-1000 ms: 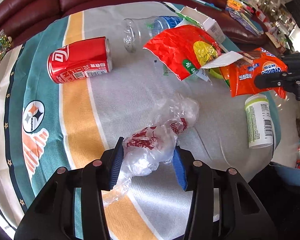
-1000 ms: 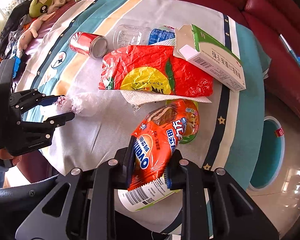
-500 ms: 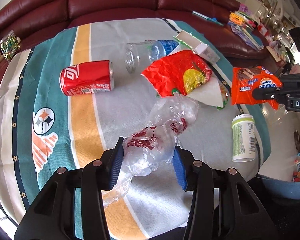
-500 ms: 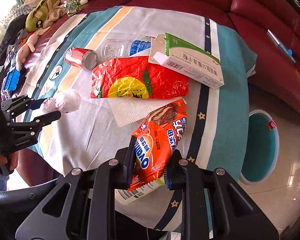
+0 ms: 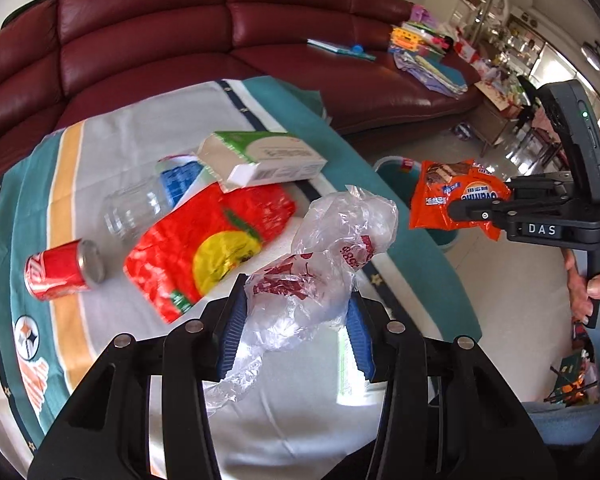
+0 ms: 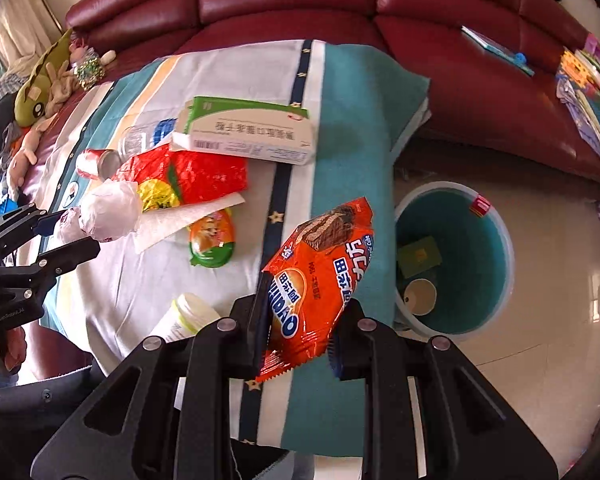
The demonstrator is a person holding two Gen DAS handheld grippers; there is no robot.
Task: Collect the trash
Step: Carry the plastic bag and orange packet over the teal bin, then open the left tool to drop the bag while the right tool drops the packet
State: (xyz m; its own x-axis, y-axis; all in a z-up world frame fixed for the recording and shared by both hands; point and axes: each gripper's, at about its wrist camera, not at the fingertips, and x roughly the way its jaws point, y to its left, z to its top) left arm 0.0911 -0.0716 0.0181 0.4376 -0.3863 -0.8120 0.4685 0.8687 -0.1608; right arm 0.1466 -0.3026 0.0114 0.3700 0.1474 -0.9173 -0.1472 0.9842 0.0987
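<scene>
- Left gripper [image 5: 296, 322], lower centre of the left wrist view: its 2 blue pads are about half closed, pressing a crumpled clear plastic bag [image 5: 320, 264] that is lifted clear of the striped cloth [image 5: 112, 148].
- Right gripper [image 6: 298, 338], lower centre of the right wrist view: jaws nearly closed, clamping an orange snack wrapper [image 6: 320, 276] held in the air.
- Teal bin [image 6: 496, 264], right of centre on the floor, just beside the cloth's edge, with scraps inside.
- On the cloth, upper left: a red can [image 5: 58, 272], a clear bottle [image 5: 140, 204], a red foil bag [image 5: 208, 244] and a green-white box [image 6: 248, 132] lying on the foil bag.
</scene>
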